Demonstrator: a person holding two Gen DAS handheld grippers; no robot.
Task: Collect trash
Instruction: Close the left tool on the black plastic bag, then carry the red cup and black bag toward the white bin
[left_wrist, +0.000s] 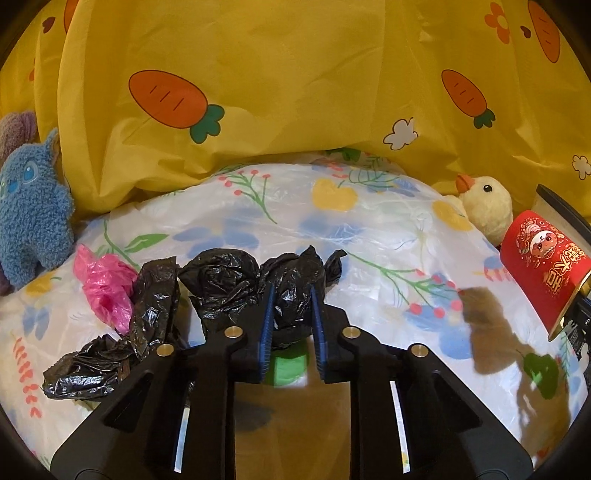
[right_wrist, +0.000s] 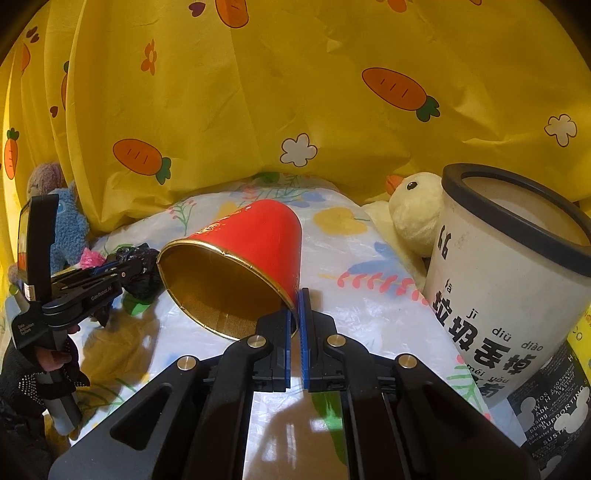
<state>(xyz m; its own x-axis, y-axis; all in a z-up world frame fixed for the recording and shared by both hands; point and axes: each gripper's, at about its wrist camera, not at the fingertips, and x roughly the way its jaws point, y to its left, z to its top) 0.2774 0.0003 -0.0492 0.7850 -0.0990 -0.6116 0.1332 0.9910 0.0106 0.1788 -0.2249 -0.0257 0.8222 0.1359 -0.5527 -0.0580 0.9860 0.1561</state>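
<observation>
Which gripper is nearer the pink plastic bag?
Left. The left gripper grips the black bag right beside the pink plastic bag; the right gripper holds the red cup, farther off.

A yellow curtain printed with carrots and white flowers hangs along the back edge of the flowered plastic table cover. A blue plush toy stands at the cover's back left corner, touching the curtain. A pale yellow plush duck sits at the back right corner, close against the curtain.
</observation>
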